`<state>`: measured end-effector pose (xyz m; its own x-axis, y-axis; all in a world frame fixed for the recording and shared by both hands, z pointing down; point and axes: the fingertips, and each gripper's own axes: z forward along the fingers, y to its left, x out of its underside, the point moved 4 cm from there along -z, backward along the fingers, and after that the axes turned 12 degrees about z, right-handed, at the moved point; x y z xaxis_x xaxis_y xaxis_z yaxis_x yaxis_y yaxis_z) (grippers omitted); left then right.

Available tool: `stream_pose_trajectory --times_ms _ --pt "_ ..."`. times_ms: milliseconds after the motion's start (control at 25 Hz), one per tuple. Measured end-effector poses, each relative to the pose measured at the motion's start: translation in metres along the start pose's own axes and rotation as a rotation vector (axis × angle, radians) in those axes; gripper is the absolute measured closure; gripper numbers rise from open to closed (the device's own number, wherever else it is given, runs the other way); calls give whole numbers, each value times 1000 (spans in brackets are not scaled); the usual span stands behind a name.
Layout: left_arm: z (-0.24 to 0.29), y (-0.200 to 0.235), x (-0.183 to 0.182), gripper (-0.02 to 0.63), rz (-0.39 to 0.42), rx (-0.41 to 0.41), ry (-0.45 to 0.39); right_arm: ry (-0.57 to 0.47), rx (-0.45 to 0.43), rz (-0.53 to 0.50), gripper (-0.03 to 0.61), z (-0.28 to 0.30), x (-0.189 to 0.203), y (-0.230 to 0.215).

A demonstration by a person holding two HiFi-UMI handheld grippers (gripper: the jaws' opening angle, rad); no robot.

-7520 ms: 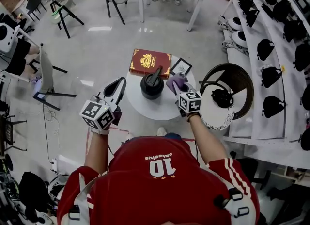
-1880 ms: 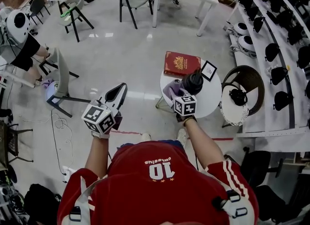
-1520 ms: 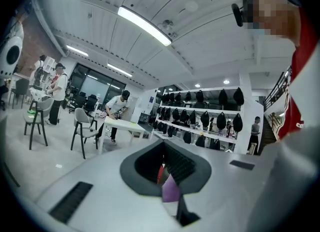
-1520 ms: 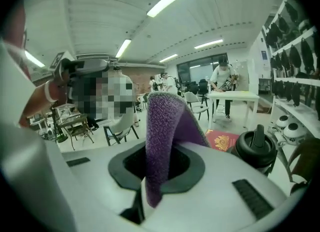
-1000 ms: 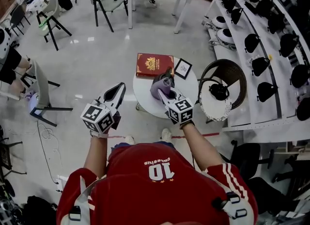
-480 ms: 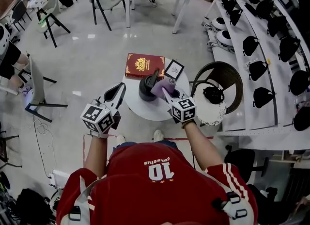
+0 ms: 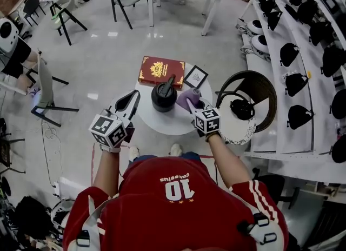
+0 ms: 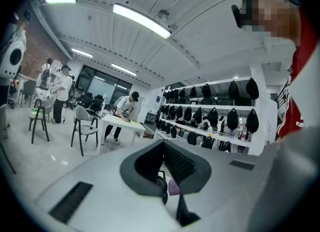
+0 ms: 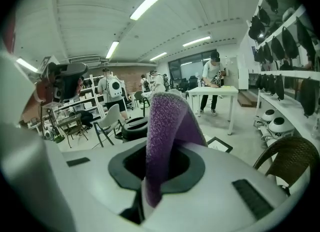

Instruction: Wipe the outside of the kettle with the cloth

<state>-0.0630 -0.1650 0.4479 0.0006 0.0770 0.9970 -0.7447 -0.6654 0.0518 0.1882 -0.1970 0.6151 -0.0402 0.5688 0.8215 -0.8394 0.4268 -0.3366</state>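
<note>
- Head view: the black kettle [image 7: 163,96] sits on the round white table [image 7: 162,123], a bit toward 11 o'clock from the middle, with its handle sticking up. The right gripper [image 7: 194,106] comes in from about 5 o'clock and holds the purple cloth [image 7: 188,97] at the kettle's 3 o'clock side. Touching or just beside it, honestly can't tell. A red book [image 7: 161,71] lies at the kettle's 12 o'clock and a small framed picture [image 7: 195,76] at roughly 2. The left gripper [image 7: 132,97] hangs by the table's 9 o'clock edge, clear of the kettle.
- Left gripper view: the left gripper [image 8: 164,147] has its jaws together at the tips with nothing pinched in them. A sliver of the kettle [image 8: 161,188] and cloth [image 8: 173,187] peeks through low down.
- Right gripper view: the right gripper [image 9: 157,176] is clamped on the cloth [image 9: 165,136], which stands up from the jaws and flops over at the top. The kettle [image 9: 134,127] shows behind it at about 10 o'clock.
- What could go wrong, imo: nothing is steadying the kettle, so a firm sideways wipe could shove it toward the book or tip it. The cloth is only held by one end, so dragging it round the body could pull it out of the jaws or snag it on the handle.
</note>
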Motion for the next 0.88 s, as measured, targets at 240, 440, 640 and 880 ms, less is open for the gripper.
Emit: stream_pose_trajectory --times_ms 240,440,640,880 --pt "14 -13 5 607 21 -40 17 52 -24 -27 534 13 10 -28" --pt "14 -20 10 607 17 -94 33 93 -66 -51 534 28 16 -37" --pt "10 -25 18 607 16 -145 48 133 -92 -83 534 48 26 -47" --pt "0 -26 26 607 5 -210 70 154 -99 -163 534 76 32 -55"
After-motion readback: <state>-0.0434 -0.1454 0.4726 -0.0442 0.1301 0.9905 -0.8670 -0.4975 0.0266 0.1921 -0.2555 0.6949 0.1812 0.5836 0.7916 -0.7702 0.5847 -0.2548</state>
